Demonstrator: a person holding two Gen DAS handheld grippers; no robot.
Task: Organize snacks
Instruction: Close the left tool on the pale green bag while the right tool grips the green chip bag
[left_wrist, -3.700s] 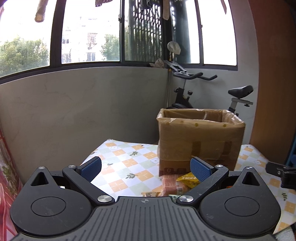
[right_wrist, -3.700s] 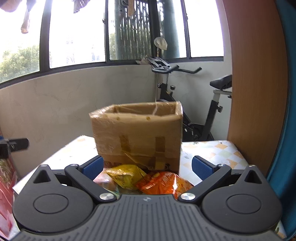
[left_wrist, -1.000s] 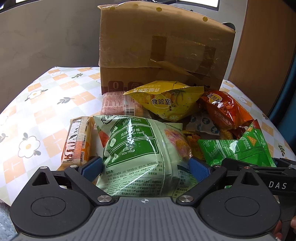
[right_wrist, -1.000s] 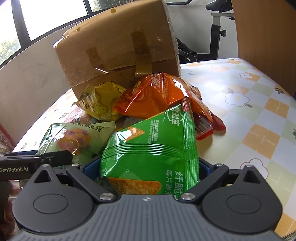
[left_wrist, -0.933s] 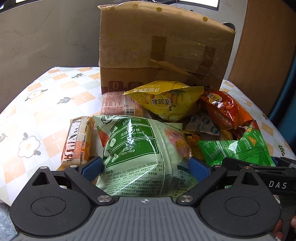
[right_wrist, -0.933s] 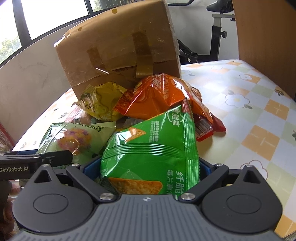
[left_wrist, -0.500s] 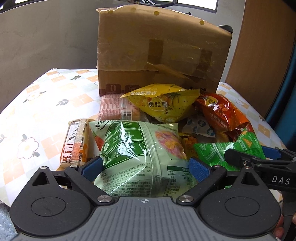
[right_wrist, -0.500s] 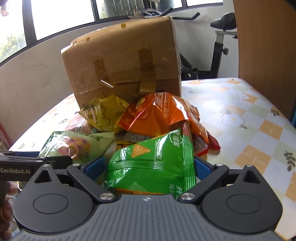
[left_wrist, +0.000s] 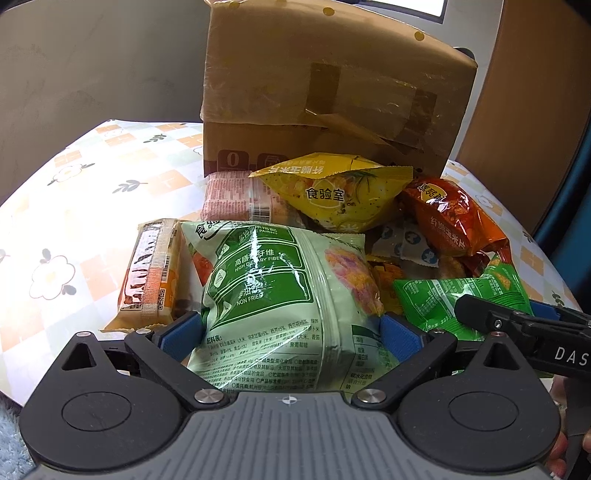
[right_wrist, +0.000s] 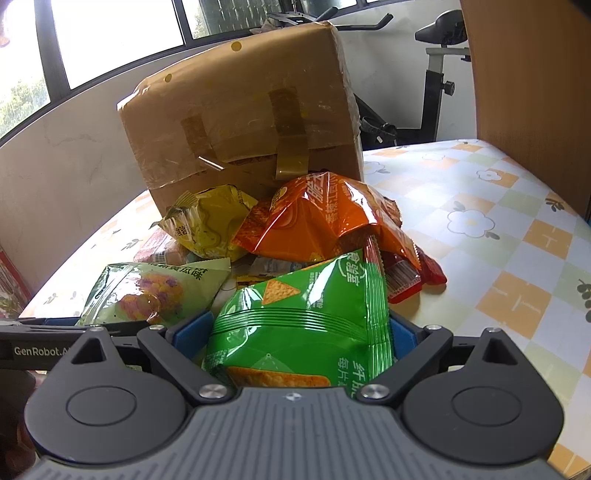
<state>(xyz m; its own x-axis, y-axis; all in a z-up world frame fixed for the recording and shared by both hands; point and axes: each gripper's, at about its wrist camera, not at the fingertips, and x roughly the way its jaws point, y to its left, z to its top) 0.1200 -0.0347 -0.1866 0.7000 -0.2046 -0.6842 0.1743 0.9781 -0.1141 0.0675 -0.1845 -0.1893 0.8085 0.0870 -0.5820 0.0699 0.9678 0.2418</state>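
Note:
A pile of snack bags lies on the flowered tablecloth in front of a taped cardboard box (left_wrist: 332, 96), which also shows in the right wrist view (right_wrist: 243, 122). My left gripper (left_wrist: 290, 334) is shut on a pale green snack bag (left_wrist: 273, 291), its blue pads pressing both sides. My right gripper (right_wrist: 282, 334) is shut on a bright green chip bag (right_wrist: 306, 325). That bag also shows in the left wrist view (left_wrist: 443, 295). A yellow bag (left_wrist: 332, 188), an orange bag (right_wrist: 317, 221) and a pink pack (left_wrist: 229, 195) lie nearer the box.
An orange biscuit pack (left_wrist: 151, 269) lies left of the pale green bag. The tablecloth (right_wrist: 498, 236) stretches to the right. A wooden panel (right_wrist: 524, 74) stands at right, an exercise bike (right_wrist: 432, 74) behind the table, a wall and windows beyond.
Both grippers came down from a level view of the box to the pile and closed on their bags. In the last second both bags have lifted slightly and the views tilted up.

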